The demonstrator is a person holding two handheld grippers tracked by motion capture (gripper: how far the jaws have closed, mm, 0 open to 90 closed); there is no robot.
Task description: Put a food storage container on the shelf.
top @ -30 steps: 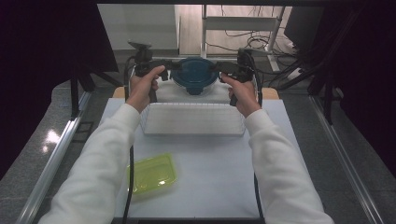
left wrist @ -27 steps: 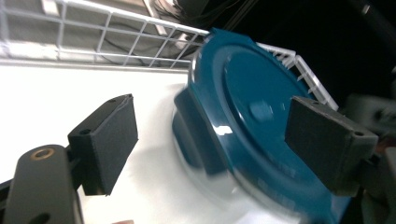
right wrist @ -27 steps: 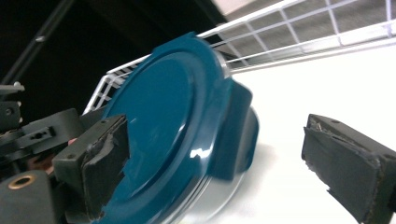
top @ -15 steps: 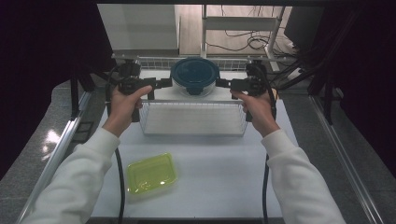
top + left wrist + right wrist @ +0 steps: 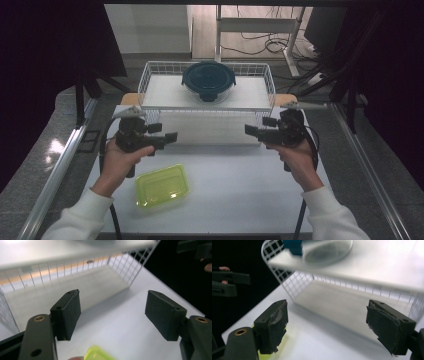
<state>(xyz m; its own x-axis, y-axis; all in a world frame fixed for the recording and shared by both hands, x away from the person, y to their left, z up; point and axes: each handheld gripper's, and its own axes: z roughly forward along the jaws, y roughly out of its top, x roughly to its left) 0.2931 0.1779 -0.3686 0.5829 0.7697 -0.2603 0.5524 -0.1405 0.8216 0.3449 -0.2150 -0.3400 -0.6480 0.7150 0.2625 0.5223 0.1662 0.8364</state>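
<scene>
A round glass container with a dark teal lid stands on top of the white wire rack at the back of the table; it is blurred at the top of the right gripper view. My left gripper hovers in front of the rack's left end. My right gripper hovers in front of its right end. The two point toward each other. Both have just been closing a little, and each still stands open with nothing between its pads. A yellow-green plastic container lies on the table below the left hand.
The rack's lower shelf opens toward me, with wire mesh sides. The white tabletop stretches between my hands. Dark curtains flank the table, and metal rails run along both its sides.
Both grippers have drawn back from the sides of the lidded round container, moved apart and come down in front of the rack. The container stays on the rack top.
</scene>
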